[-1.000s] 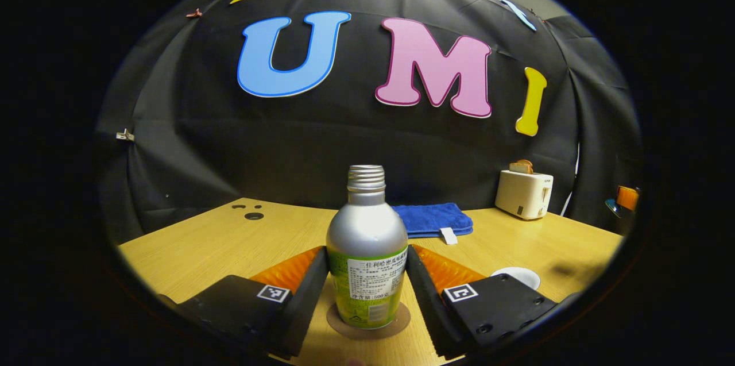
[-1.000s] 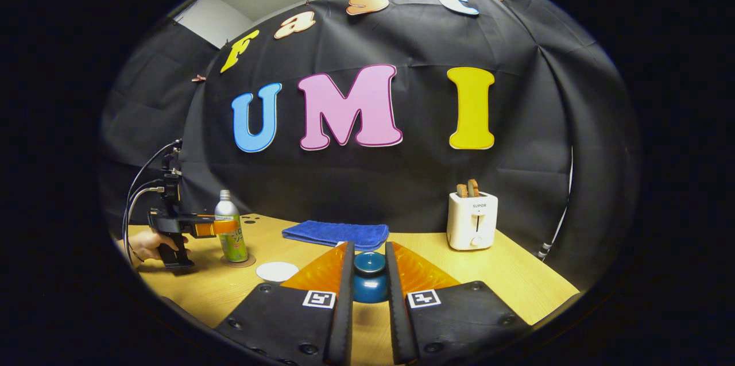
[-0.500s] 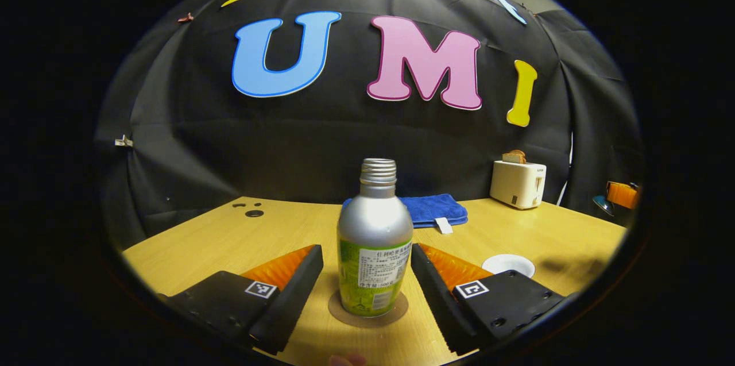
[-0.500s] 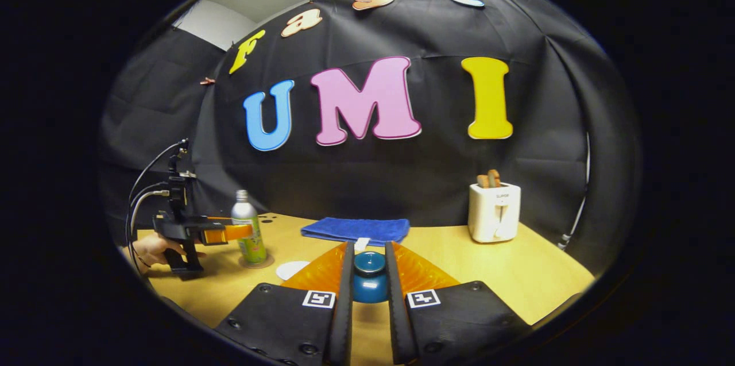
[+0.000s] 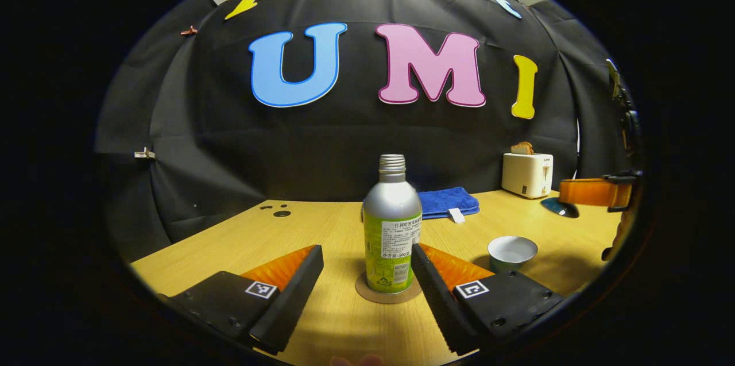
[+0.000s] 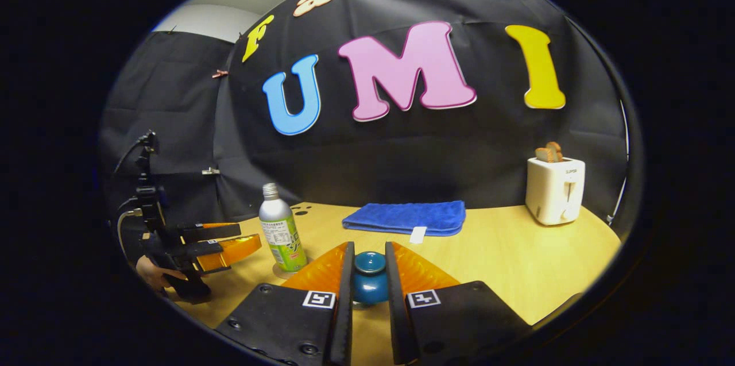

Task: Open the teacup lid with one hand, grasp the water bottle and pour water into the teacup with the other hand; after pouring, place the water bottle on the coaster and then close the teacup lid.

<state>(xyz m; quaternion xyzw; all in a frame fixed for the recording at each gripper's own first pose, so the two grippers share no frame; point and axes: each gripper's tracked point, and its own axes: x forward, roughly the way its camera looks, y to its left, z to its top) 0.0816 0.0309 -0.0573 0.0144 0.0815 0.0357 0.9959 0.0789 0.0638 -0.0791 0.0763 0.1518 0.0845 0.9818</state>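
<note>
- In the right gripper view, the right tool (image 6: 367,280) is clenched on the blue teacup lid (image 6: 369,284), both fingers pressing its sides, above the table (image 6: 505,262).
- In the left gripper view, the left tool (image 5: 367,274) is released, its fingers spread apart, clear of the water bottle (image 5: 392,228).
- The water bottle stands upright on the round coaster (image 5: 387,293).
- The uncovered teacup (image 5: 511,251) sits to the bottle's right.
- Farther back lie a blue cloth (image 6: 405,218) and a white toaster (image 6: 554,190).

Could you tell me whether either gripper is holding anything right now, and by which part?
The right gripper is shut on the blue teacup lid, clamping its sides. The left gripper is open, its fingers clear of the water bottle on the coaster.
</note>
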